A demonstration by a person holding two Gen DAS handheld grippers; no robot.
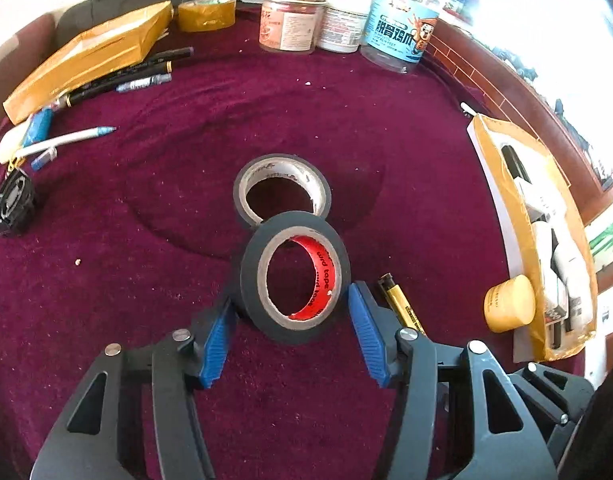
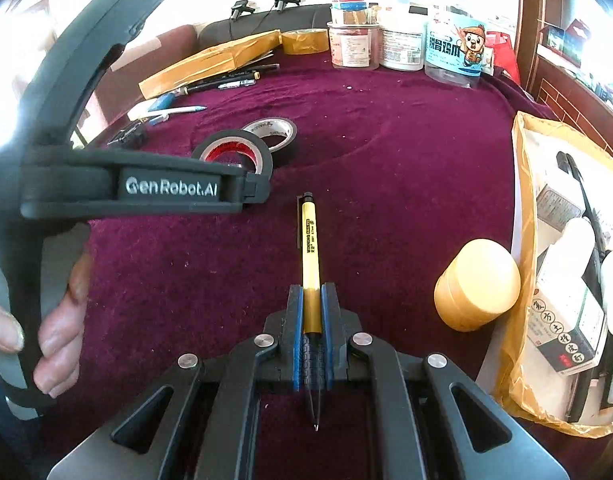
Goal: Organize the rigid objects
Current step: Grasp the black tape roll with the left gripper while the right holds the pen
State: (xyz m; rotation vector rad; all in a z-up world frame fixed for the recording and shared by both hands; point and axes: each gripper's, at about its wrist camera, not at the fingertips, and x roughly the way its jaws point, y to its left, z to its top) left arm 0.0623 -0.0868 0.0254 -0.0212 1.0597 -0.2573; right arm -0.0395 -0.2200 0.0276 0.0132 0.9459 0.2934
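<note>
A black tape roll with a red core (image 1: pixel 295 278) leans tilted on a second black tape roll with a white core (image 1: pixel 282 190) lying flat on the purple cloth. My left gripper (image 1: pixel 292 300) is open, its blue pads on either side of the red-core roll, not pressing it. Both rolls also show in the right wrist view (image 2: pixel 238 152). My right gripper (image 2: pixel 312 292) is shut on a yellow pen (image 2: pixel 309 248), which points away from the camera with its tip toward me. The pen's end shows in the left wrist view (image 1: pixel 400 304).
Several pens (image 1: pixel 118 80) and a yellow-taped box (image 1: pixel 90 56) lie at the far left. A yellow tape roll (image 1: pixel 206 14) and several jars (image 1: pixel 342 20) stand at the back. A yellow bag of items (image 2: pixel 566 272) and a yellow cylinder (image 2: pixel 476 284) lie at the right.
</note>
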